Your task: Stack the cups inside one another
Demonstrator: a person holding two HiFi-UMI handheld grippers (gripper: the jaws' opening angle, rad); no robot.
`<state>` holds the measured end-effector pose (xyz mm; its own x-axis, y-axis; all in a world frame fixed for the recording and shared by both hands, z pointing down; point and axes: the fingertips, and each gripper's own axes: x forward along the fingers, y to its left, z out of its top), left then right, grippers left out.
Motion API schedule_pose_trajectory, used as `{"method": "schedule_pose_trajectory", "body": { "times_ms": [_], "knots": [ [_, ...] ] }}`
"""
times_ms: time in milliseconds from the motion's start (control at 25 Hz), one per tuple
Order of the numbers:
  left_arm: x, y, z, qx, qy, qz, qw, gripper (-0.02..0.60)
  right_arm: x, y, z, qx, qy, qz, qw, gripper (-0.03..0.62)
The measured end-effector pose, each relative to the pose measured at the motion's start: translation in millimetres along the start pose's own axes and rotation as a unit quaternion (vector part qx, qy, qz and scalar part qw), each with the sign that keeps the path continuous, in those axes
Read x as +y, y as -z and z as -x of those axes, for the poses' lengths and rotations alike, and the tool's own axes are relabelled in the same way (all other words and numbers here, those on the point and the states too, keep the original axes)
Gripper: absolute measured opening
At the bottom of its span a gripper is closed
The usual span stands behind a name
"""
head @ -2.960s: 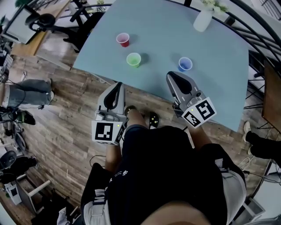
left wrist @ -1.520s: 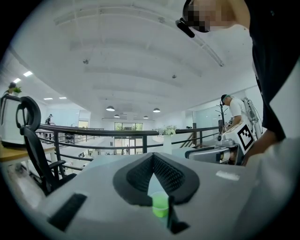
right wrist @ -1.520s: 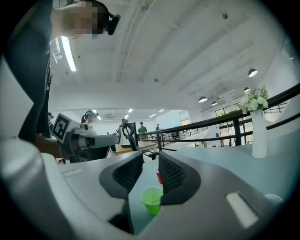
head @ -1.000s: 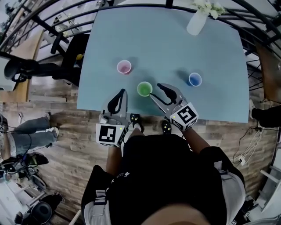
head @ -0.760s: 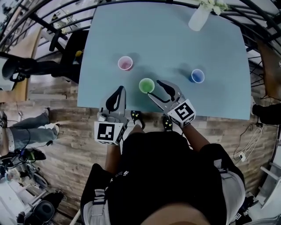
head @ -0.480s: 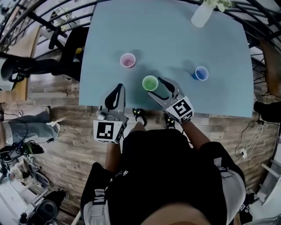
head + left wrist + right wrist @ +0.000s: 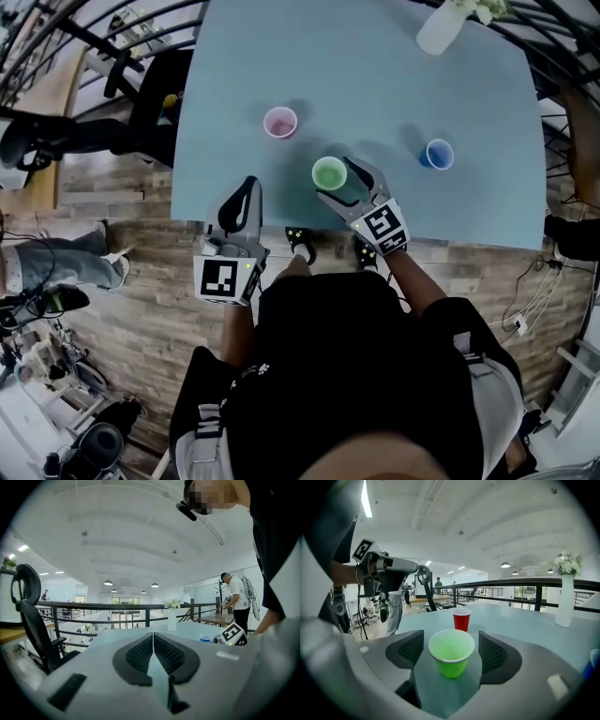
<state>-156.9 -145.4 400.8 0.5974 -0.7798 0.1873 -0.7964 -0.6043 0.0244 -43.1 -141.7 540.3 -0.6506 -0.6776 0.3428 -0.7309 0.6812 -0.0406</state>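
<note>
**Green cup loose between wide-open jaws, near the table's front edge**

The left gripper [image 7: 248, 184], jaws together on nothing, hangs at the near edge of the table [image 7: 394, 84], with the red cup [image 7: 279, 122] upright farther back. The green cup [image 7: 329, 173] stands upright between the pads of the right gripper [image 7: 336, 180], whose jaws have just been opening and touch neither side. If they close off-centre, one pad would likely tip or skid the light cup. Too hard a squeeze could buckle its thin wall and spoil the nesting. The blue cup [image 7: 437, 154] stands well apart to the right.
</note>
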Motion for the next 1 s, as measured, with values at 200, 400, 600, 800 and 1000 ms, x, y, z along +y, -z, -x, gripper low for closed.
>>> {"method": "schedule_pose_trajectory", "body": {
  "times_ms": [200,400,600,800,1000],
  "knots": [
    [5.1,0.6,5.2,0.001,-0.003,-0.007,1.0000,-0.008,1.7,8.8,-6.6,0.008,0.002,0.002,1.000,0.362],
    [8.8,1.2,8.1,0.005,-0.006,-0.009,0.9999,-0.008,2.3,11.7,-11.6,0.010,0.000,-0.002,1.000,0.362],
    [10.1,3.6,13.0,0.008,-0.014,-0.009,0.9998,-0.008,2.3,13.5,-12.7,0.007,-0.001,-0.004,1.000,0.339],
    [13.9,4.1,16.4,0.009,-0.021,-0.008,0.9997,-0.008,0.3,10.8,-15.7,0.006,-0.004,-0.005,1.000,0.339],
    [15.7,3.6,17.2,0.006,-0.027,-0.007,0.9996,-0.008,-2.2,0.2,-13.2,-0.007,-0.003,-0.009,1.000,0.339]
  ]
}}
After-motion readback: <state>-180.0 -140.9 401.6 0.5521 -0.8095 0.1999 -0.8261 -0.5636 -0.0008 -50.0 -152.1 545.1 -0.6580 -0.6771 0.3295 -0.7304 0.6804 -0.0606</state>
